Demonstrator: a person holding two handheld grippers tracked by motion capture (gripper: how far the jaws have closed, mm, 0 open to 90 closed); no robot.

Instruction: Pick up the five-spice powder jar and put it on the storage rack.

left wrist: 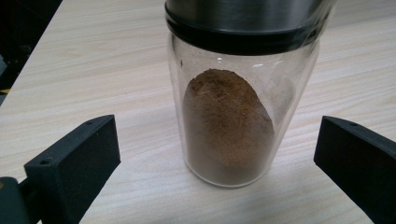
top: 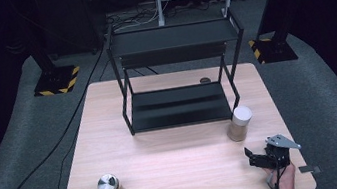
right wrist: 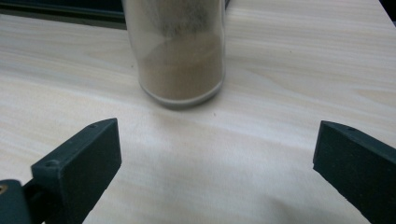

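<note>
Left gripper (left wrist: 217, 154): I hold it at the table's (top: 177, 164) near left corner, jaws spread wide, pinching nothing.
Brown jar (left wrist: 233, 107): stands between my left jaws, untouched, steel lid on.
Right gripper (right wrist: 217, 158): near right corner, jaws spread, empty.
Tan jar (right wrist: 180, 51): stands just ahead of it, by the black shelf (top: 178, 105).

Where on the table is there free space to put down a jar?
Free: the bare wood between the metal-lidded jar and the white-lidded jar, in front of the black rack; also the rack's shelves. Crowded: both near corners, beside each open gripper.
</note>
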